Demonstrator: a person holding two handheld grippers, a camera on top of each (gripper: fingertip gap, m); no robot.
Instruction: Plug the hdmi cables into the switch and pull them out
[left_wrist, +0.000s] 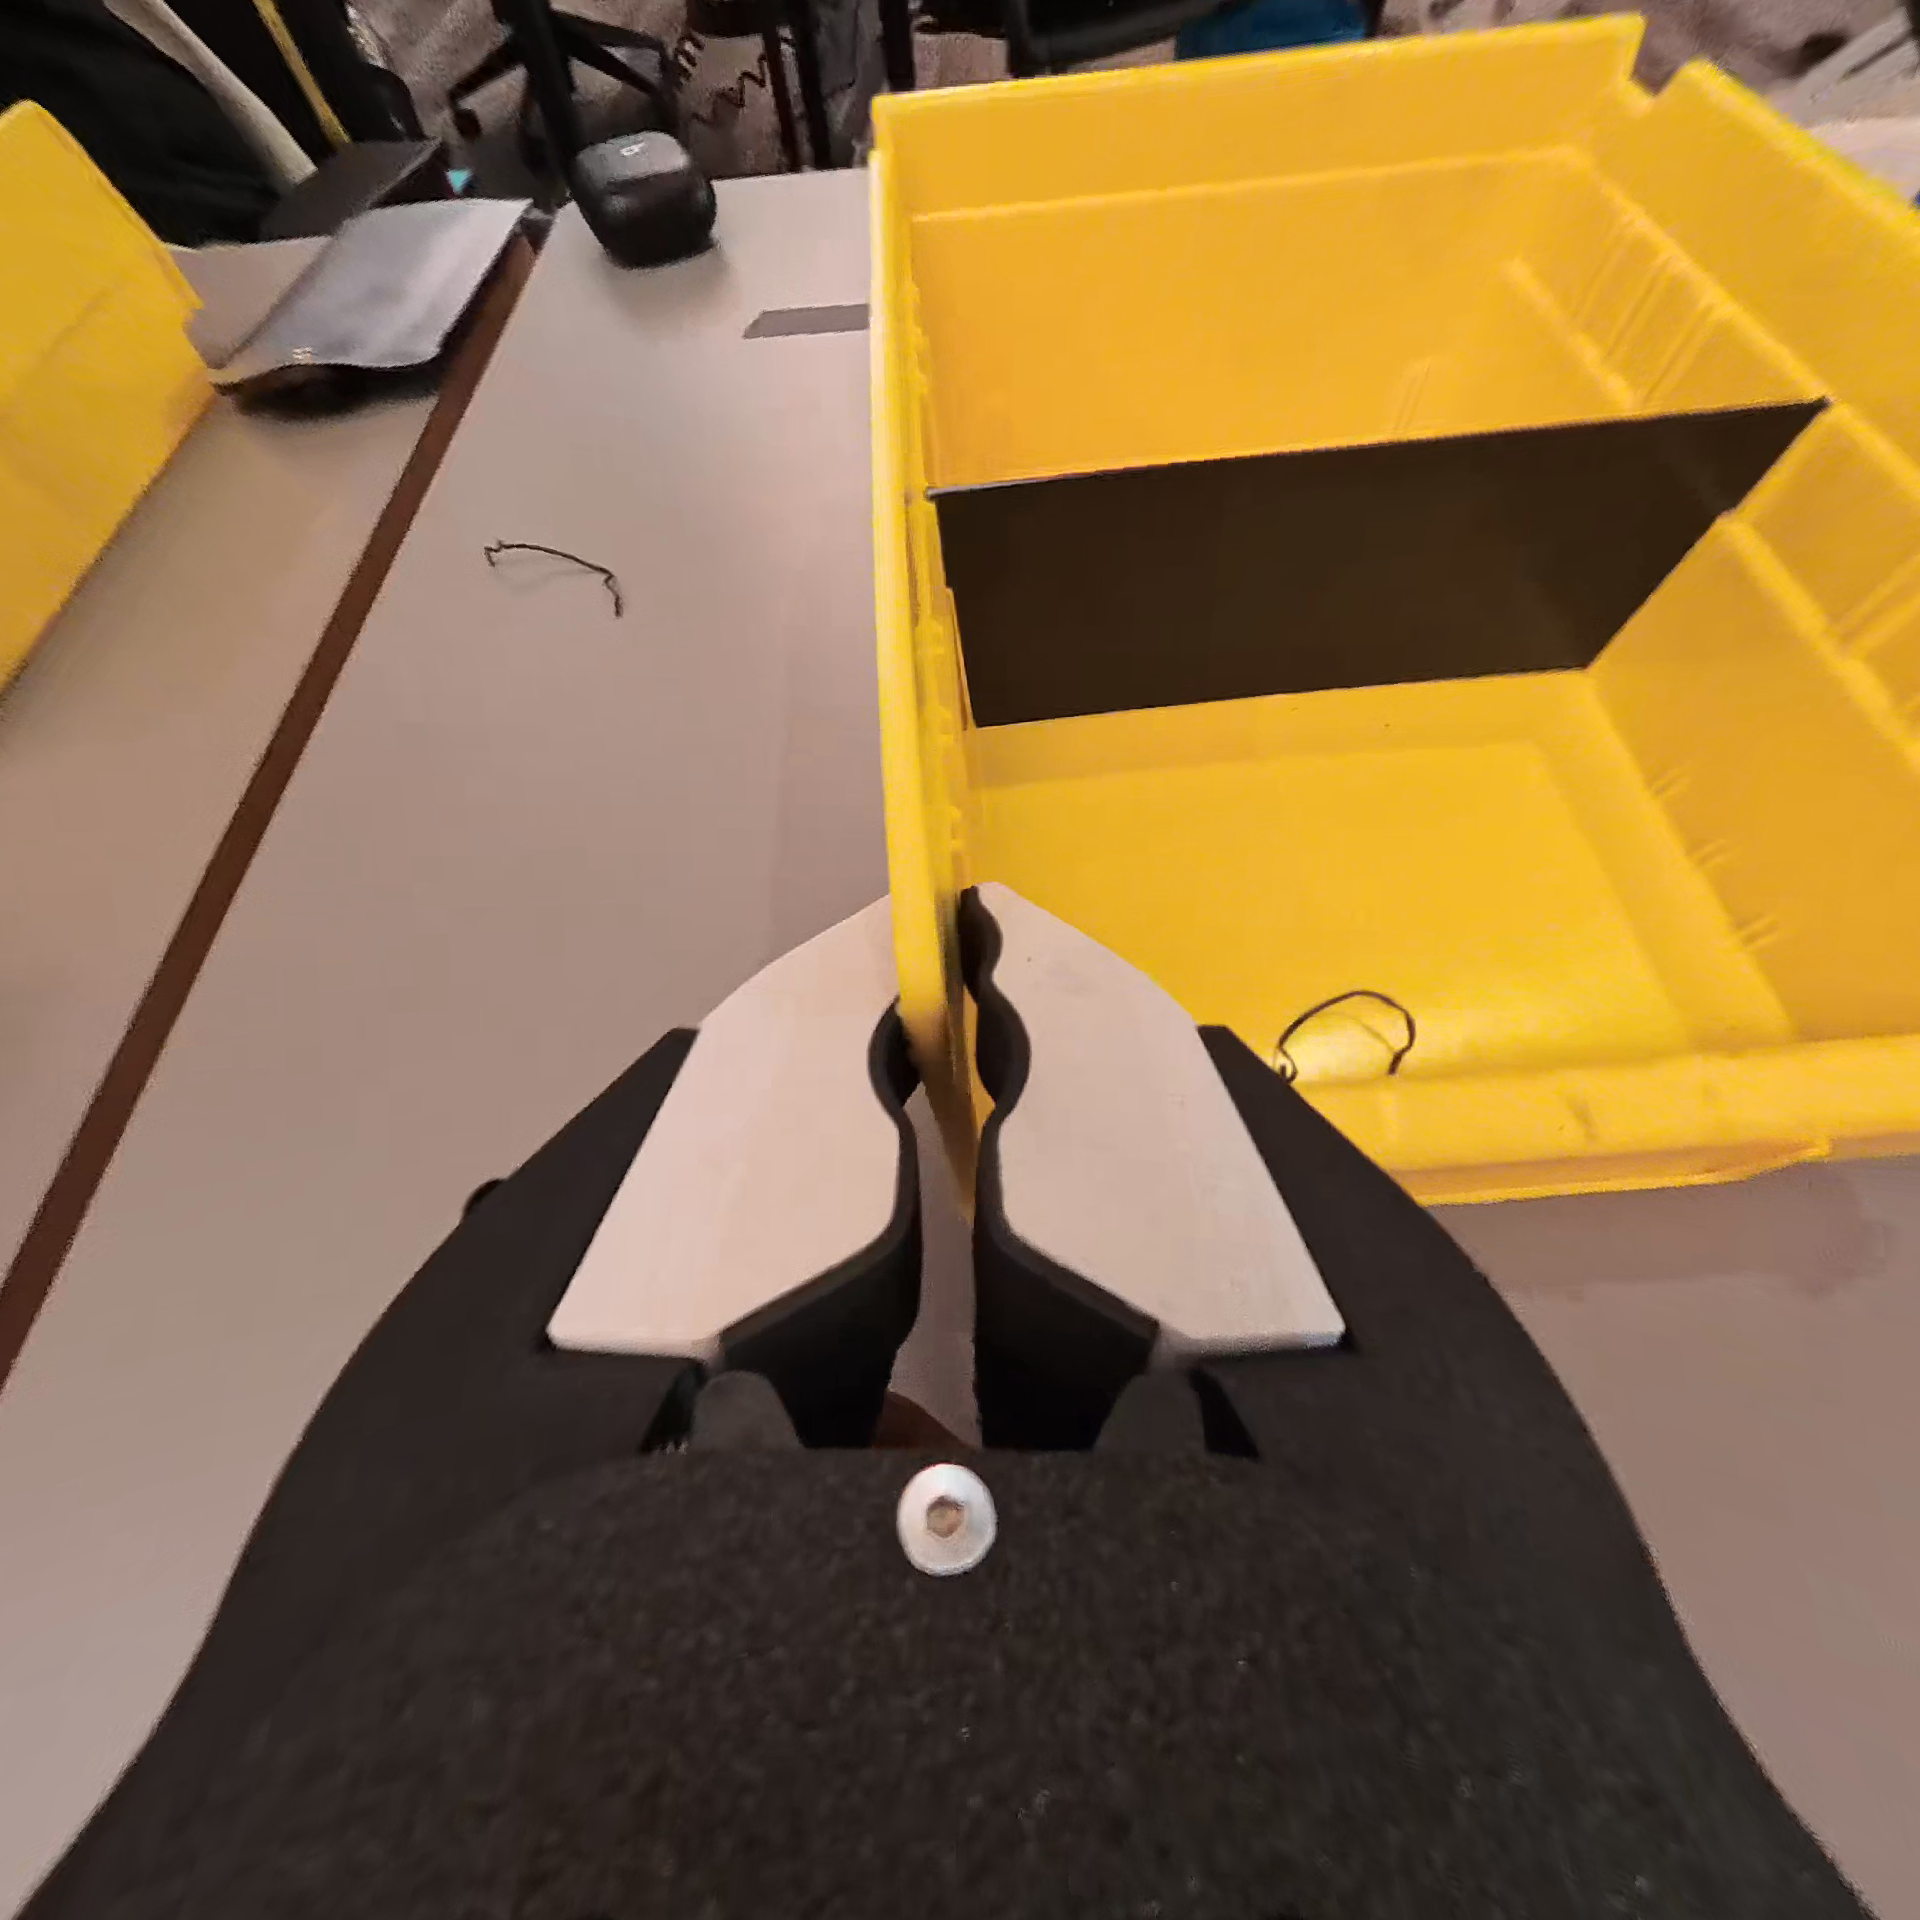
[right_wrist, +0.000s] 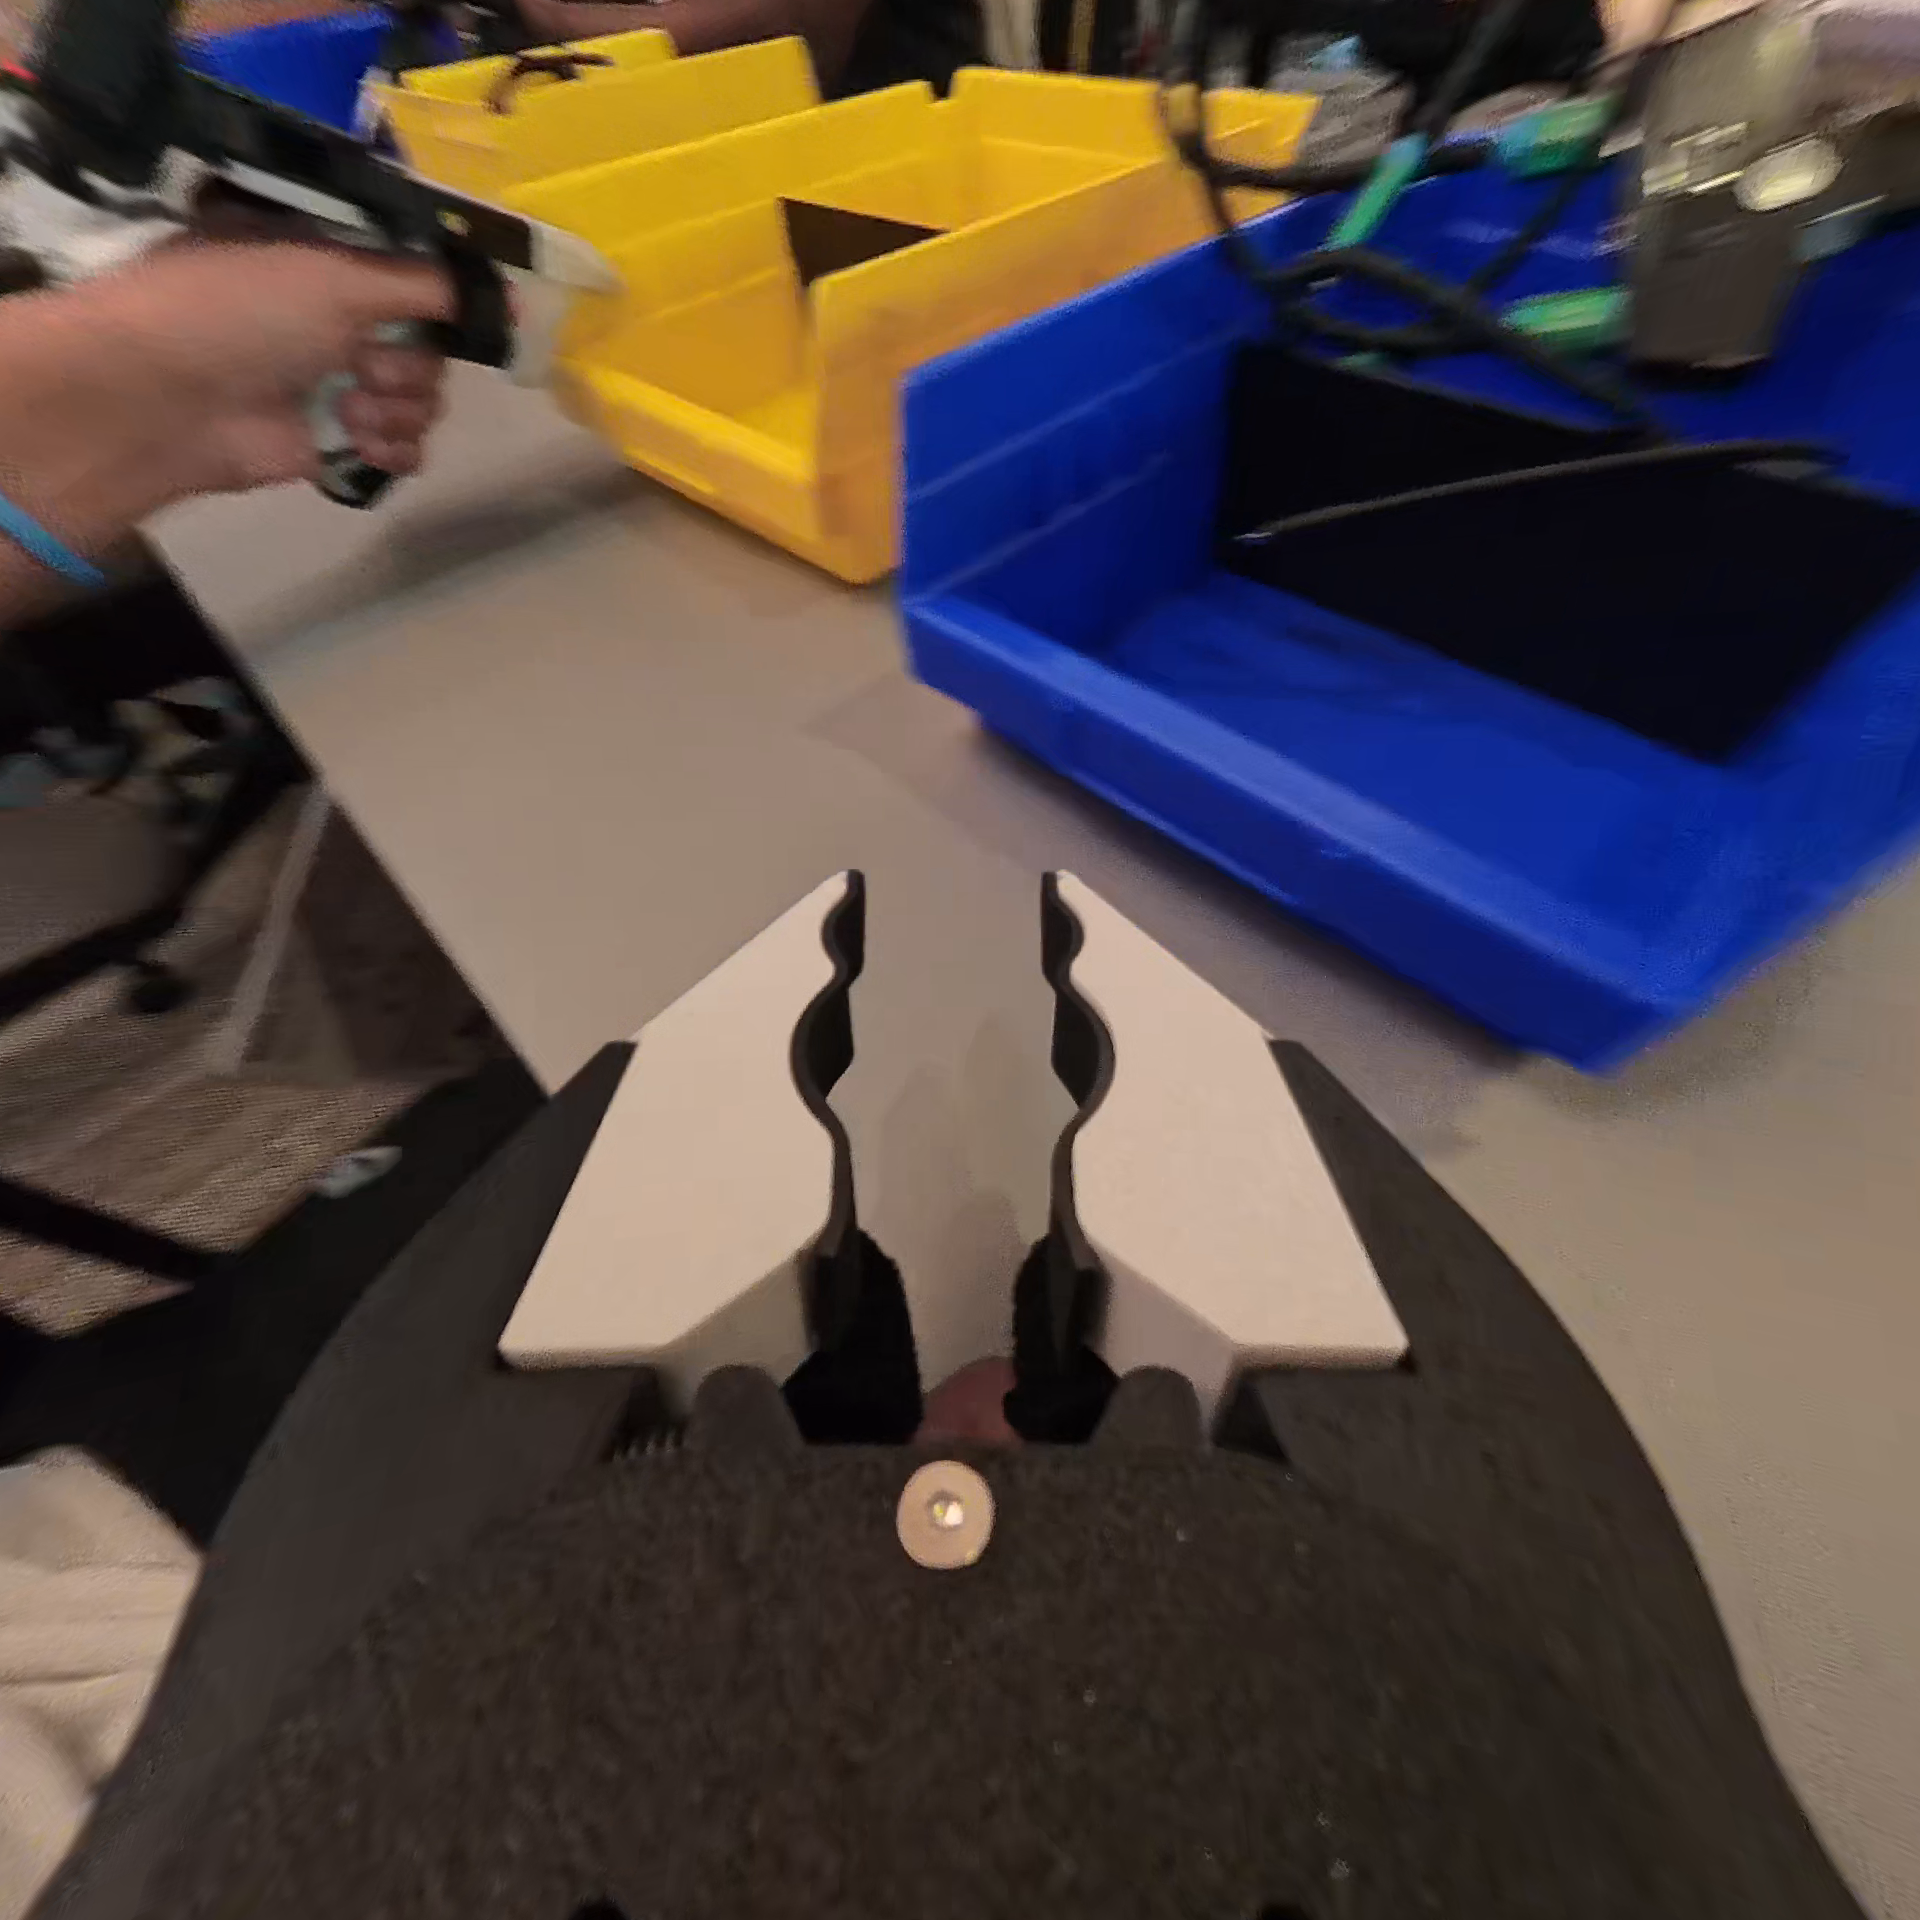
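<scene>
With the left hand-held gripper (left_wrist: 940, 997) pinched on the yellow bin (left_wrist: 1455, 1122) wall, steady it while the empty, half-open right hand-held gripper (right_wrist: 951, 904) approaches the blue bin (right_wrist: 1299, 748) squarely.

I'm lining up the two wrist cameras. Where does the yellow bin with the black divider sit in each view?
Left wrist view: the yellow bin fills the upper right, its near-left wall between the left gripper's jaws.
Right wrist view: the same bin lies upper centre, left of the blue bin.
Shared landmark: the black divider across the bin.
</scene>
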